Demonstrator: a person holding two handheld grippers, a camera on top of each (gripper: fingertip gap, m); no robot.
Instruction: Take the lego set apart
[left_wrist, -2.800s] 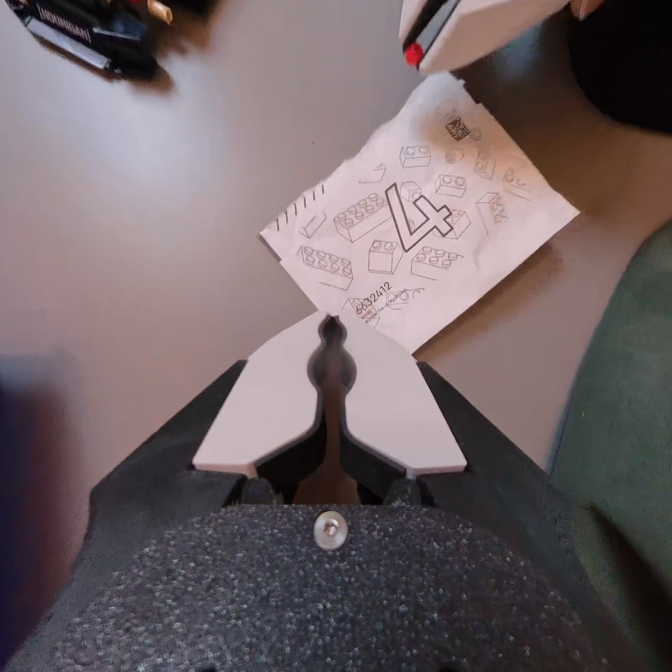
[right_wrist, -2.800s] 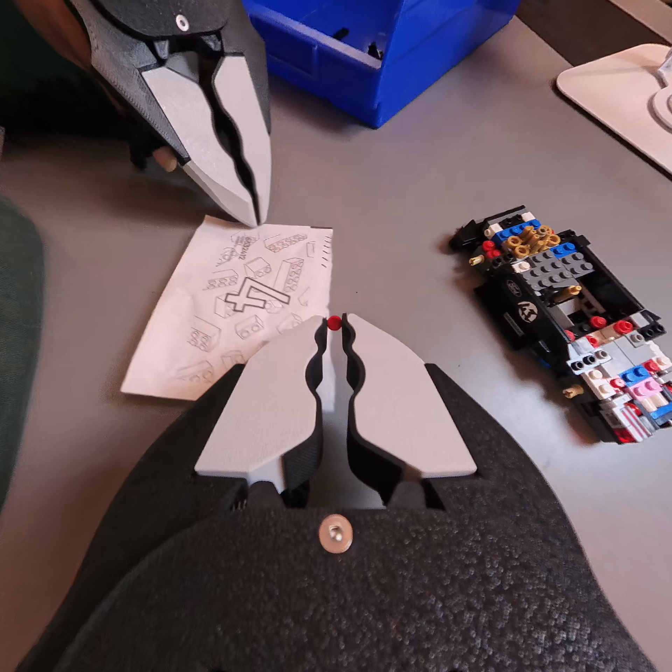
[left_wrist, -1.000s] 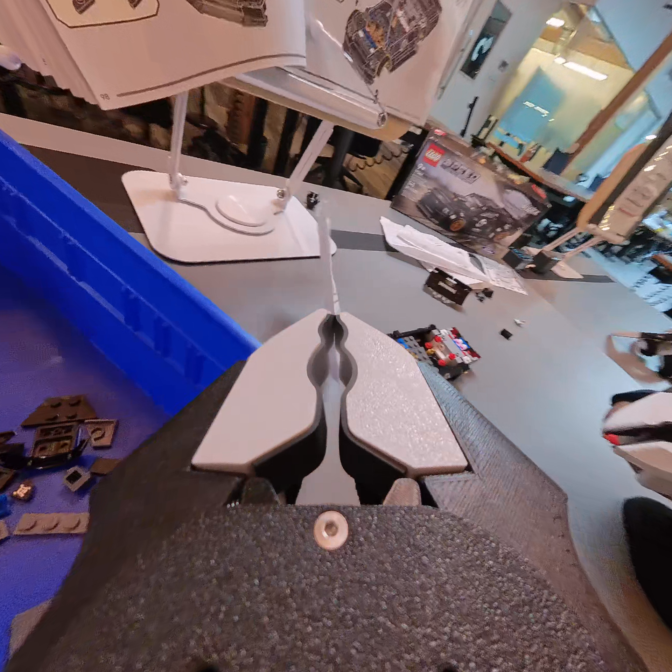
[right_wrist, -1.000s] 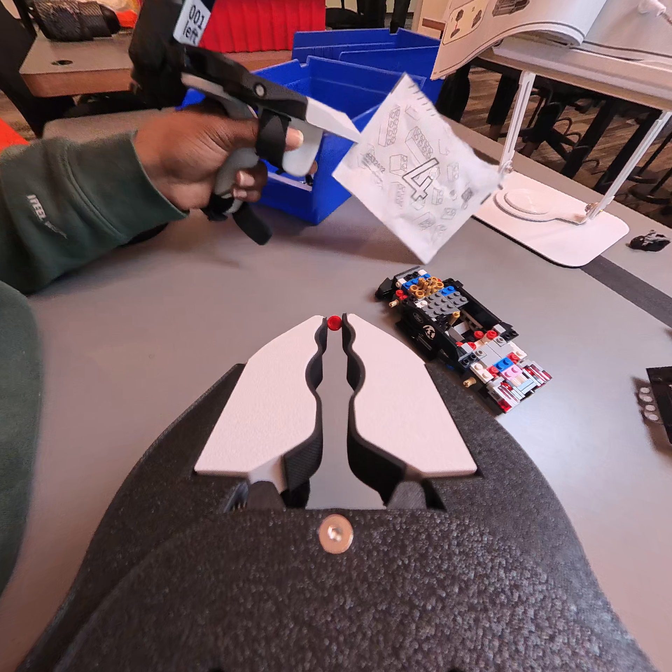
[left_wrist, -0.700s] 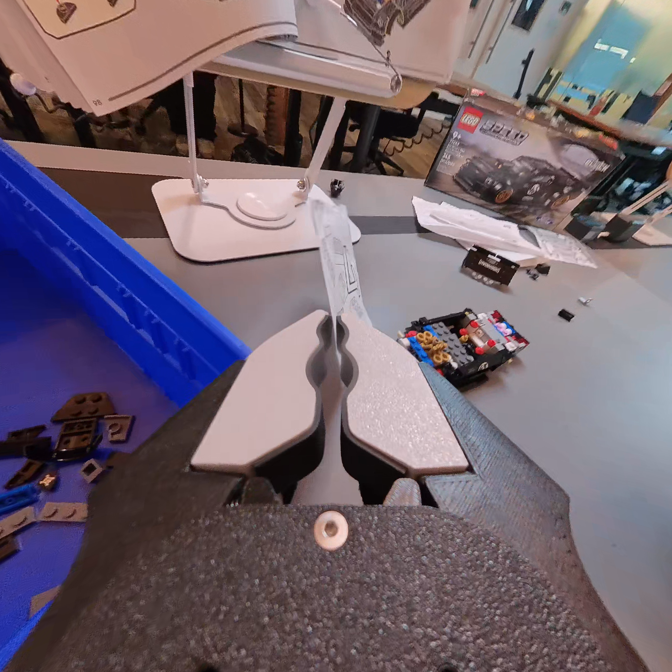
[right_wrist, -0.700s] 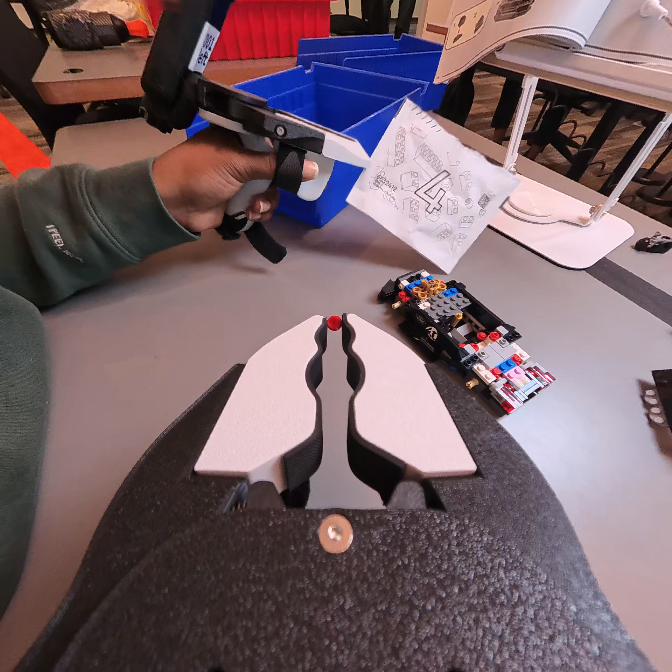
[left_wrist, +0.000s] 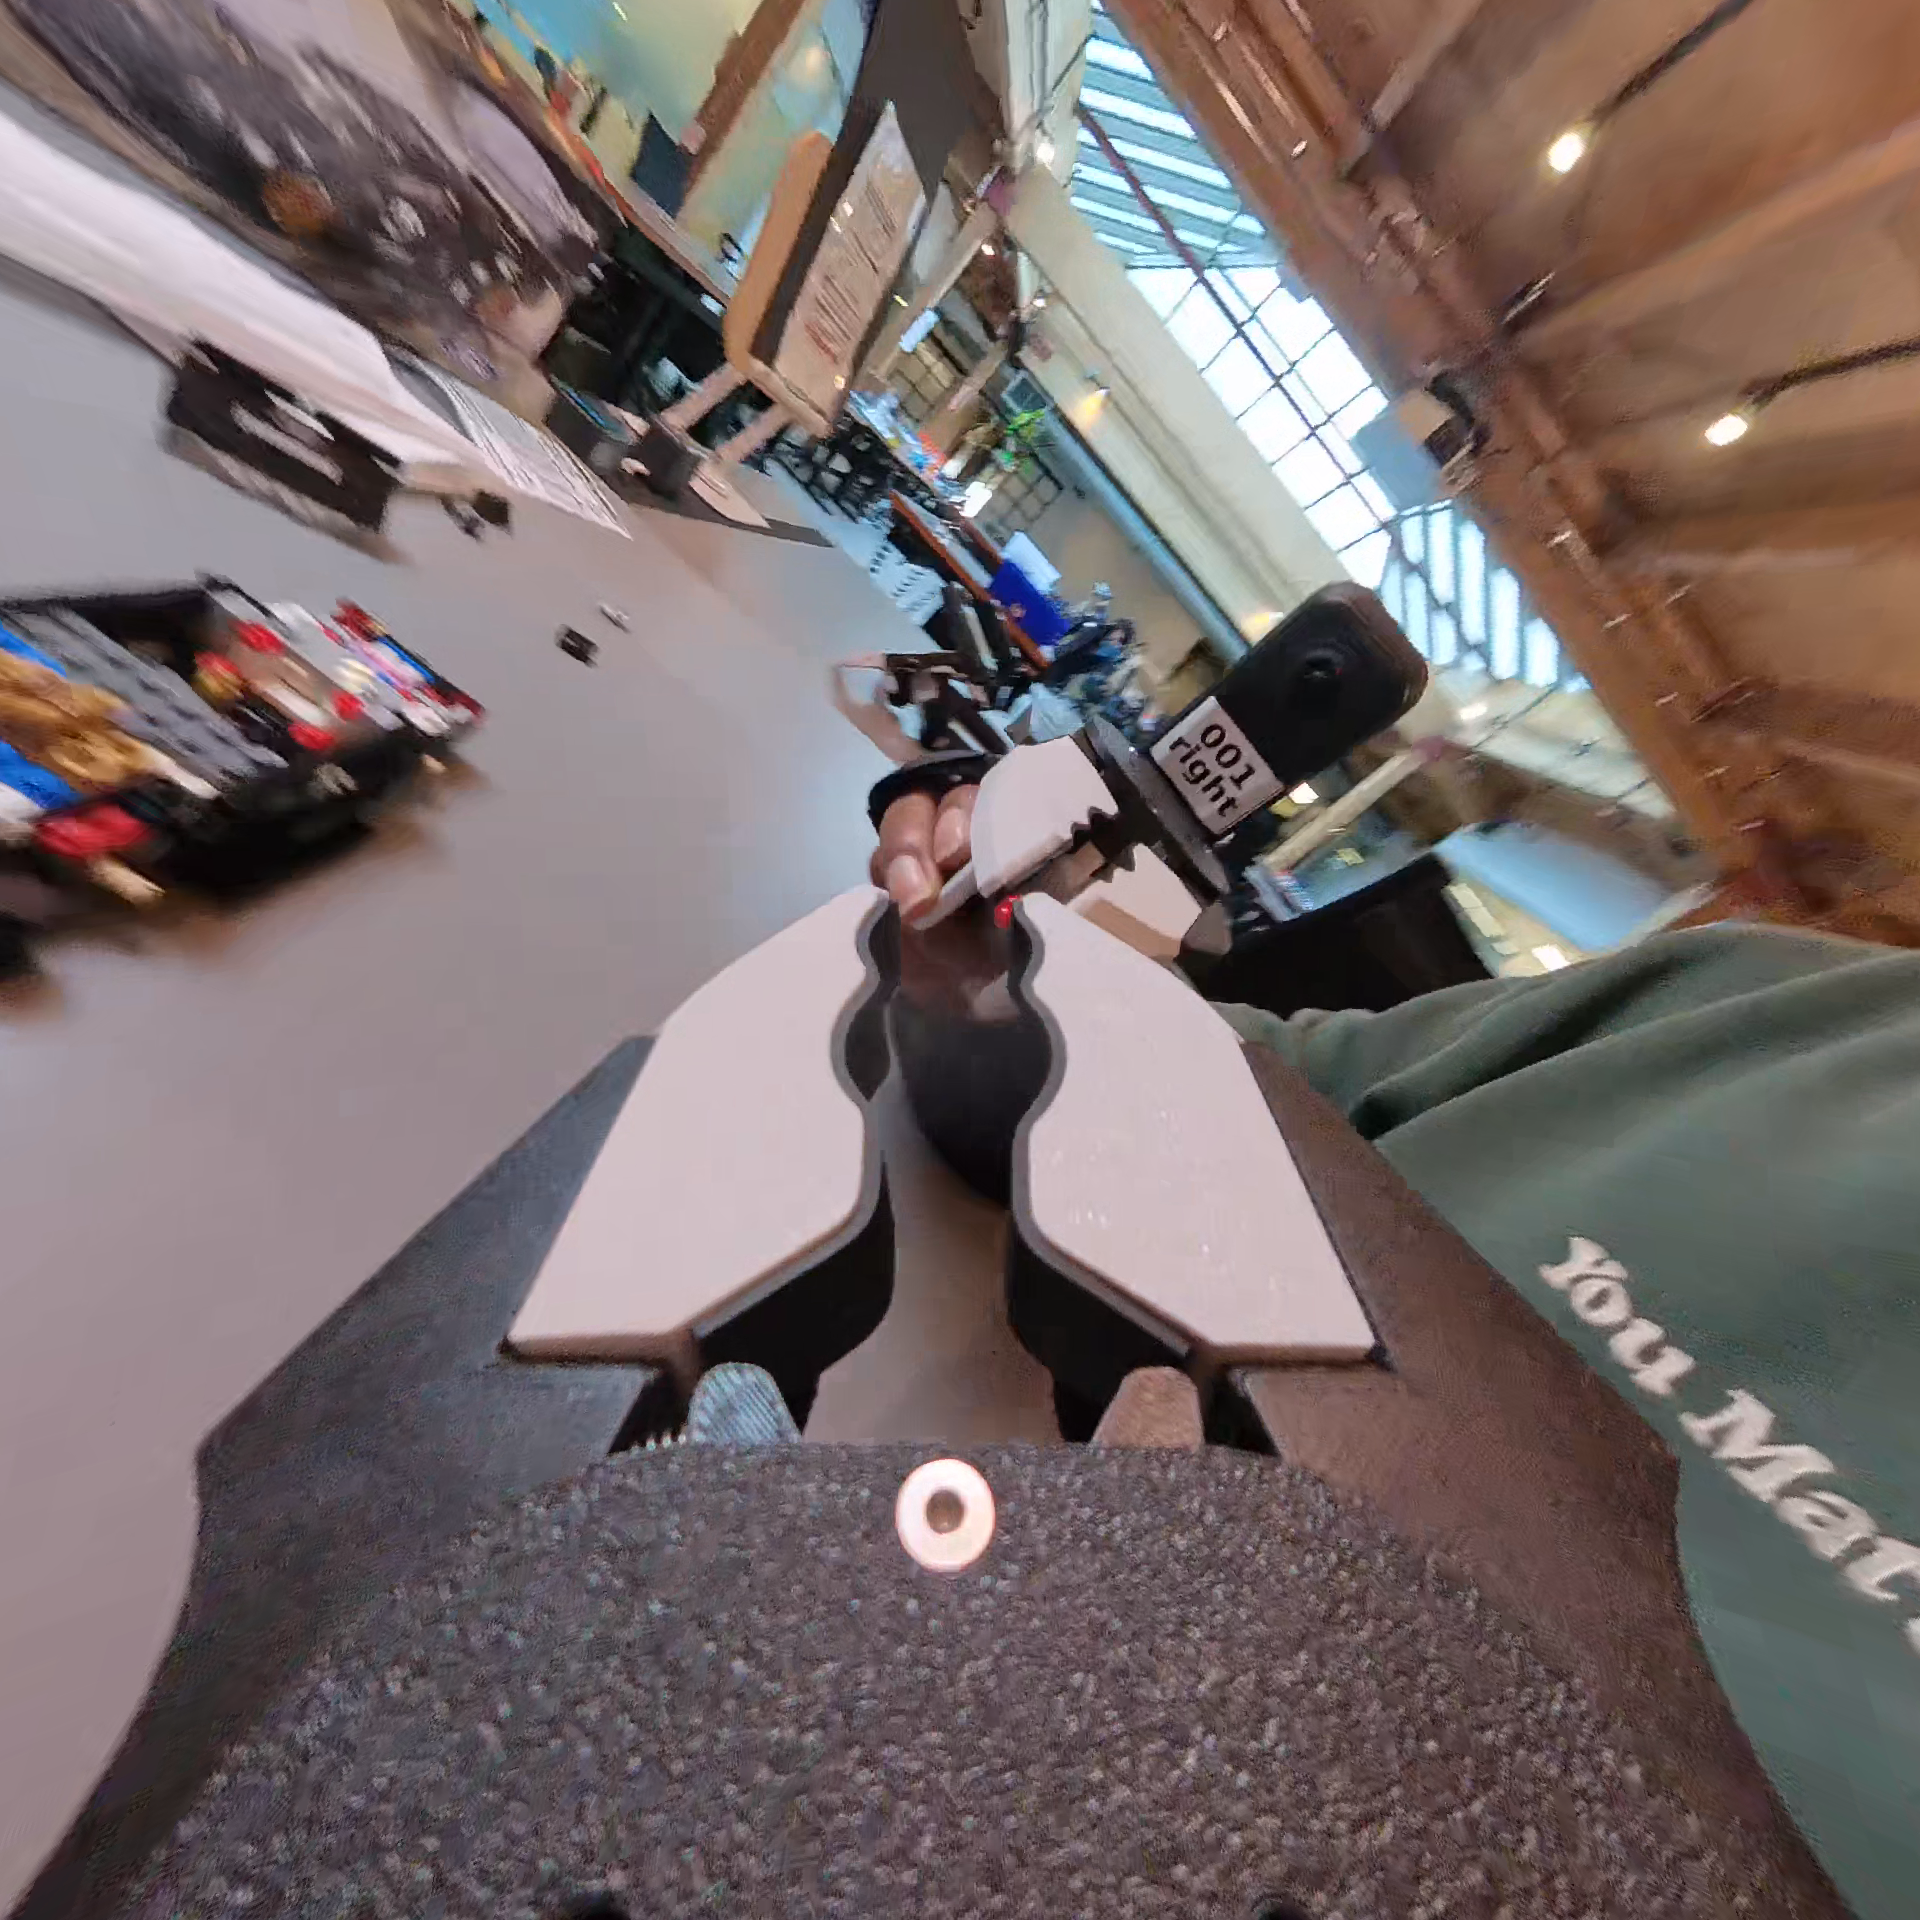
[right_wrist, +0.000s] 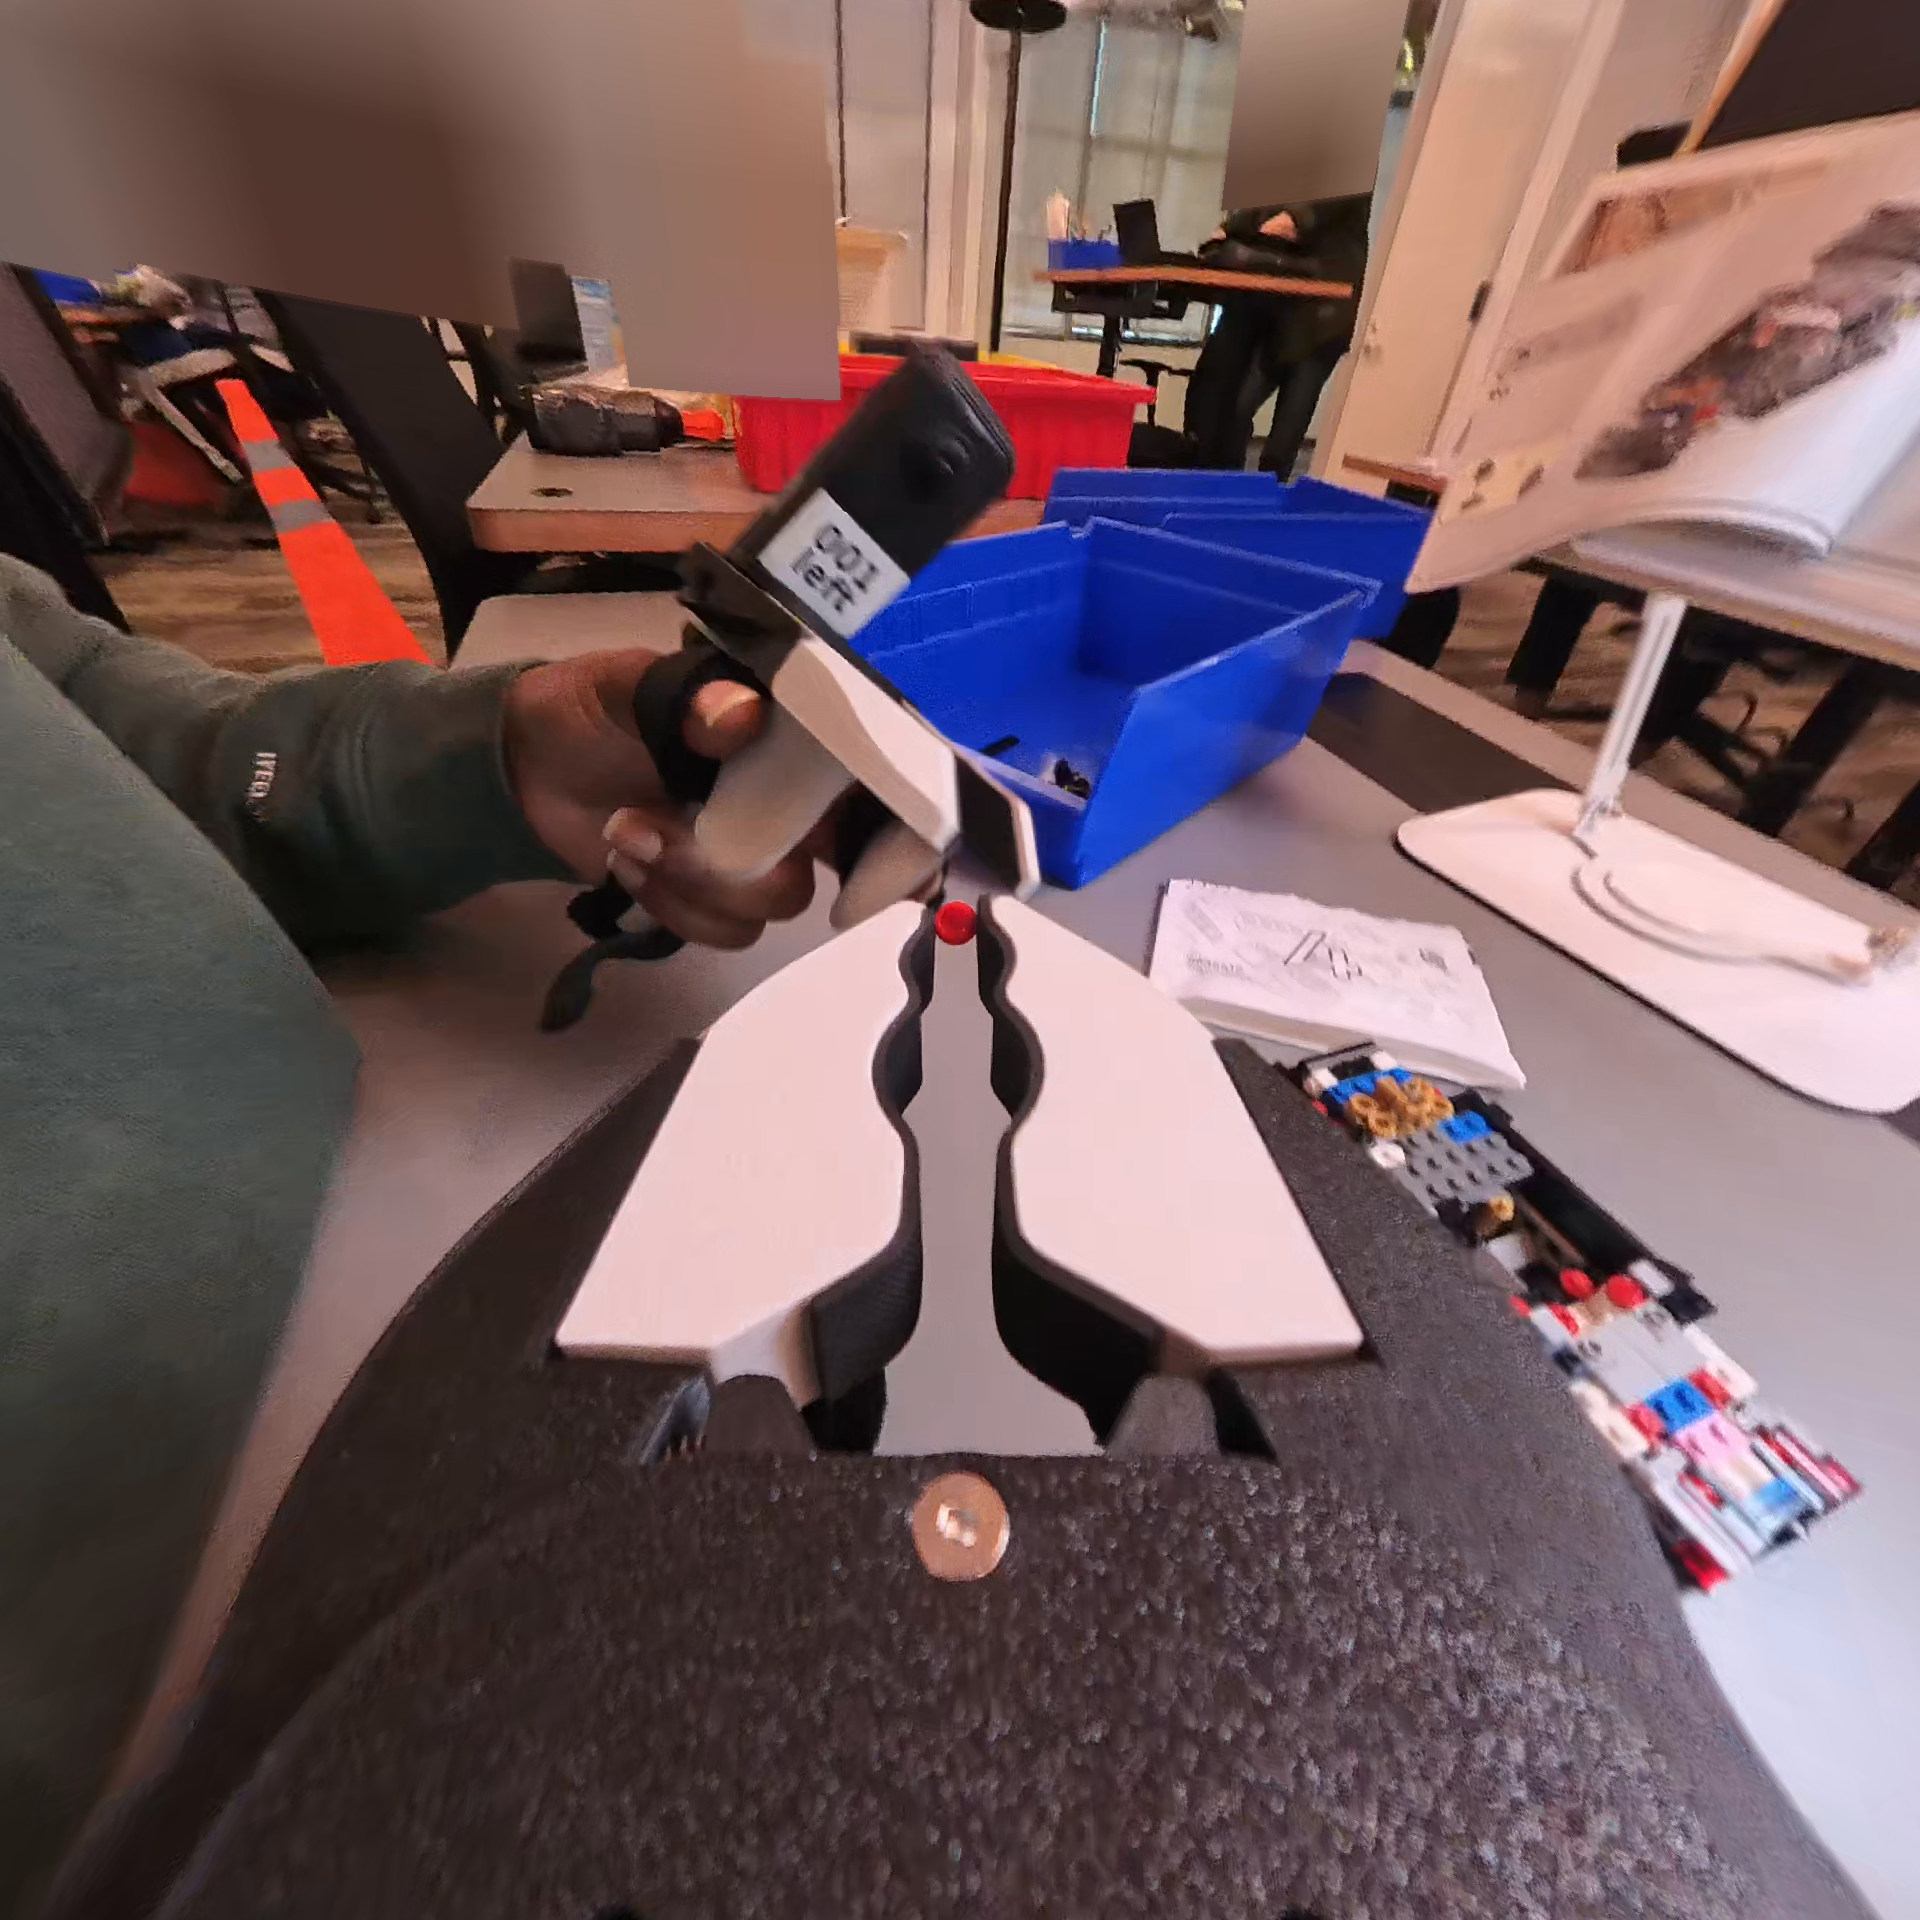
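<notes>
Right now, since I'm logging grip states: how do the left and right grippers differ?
The left gripper has its jaws apart and empty; the right gripper has its jaws pinching a small red piece at the tips. The left gripper hangs in front of the blue bin; the right gripper is beside the lego car. Both have white jaws on black bodies.

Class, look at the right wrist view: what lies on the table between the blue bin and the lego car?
A white paper bag lies flat between the blue bin and the lego car, its near edge at the car's front end.

Bag behind car, touching.
</notes>
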